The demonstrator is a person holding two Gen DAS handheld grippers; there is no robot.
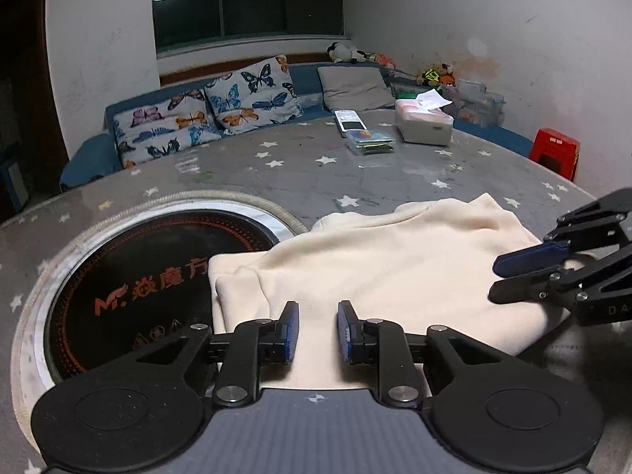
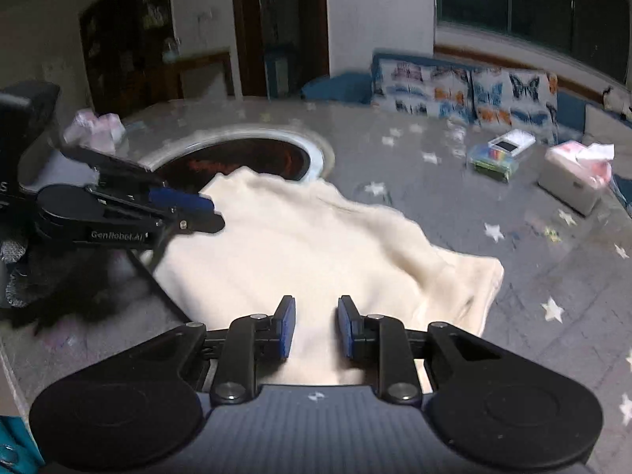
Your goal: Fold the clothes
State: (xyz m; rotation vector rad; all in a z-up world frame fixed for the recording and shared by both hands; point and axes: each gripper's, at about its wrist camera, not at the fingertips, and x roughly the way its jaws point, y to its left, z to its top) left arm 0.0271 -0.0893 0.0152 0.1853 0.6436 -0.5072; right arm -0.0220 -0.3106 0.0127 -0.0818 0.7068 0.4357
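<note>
Both hand-held grippers, left [image 1: 318,330] and right [image 2: 316,326], spread over cream garment [image 1: 387,260]; star-print table [image 1: 296,166], sofa [image 1: 304,83].

Bare table [image 1: 300,170] beyond the garment [image 1: 379,260]; hob [image 1: 130,276] bounds its left, tissue box [image 1: 424,124] and card case [image 1: 370,141] stand far back

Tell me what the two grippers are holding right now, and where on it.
Nothing: left gripper and right gripper are open over the cream garment.
</note>
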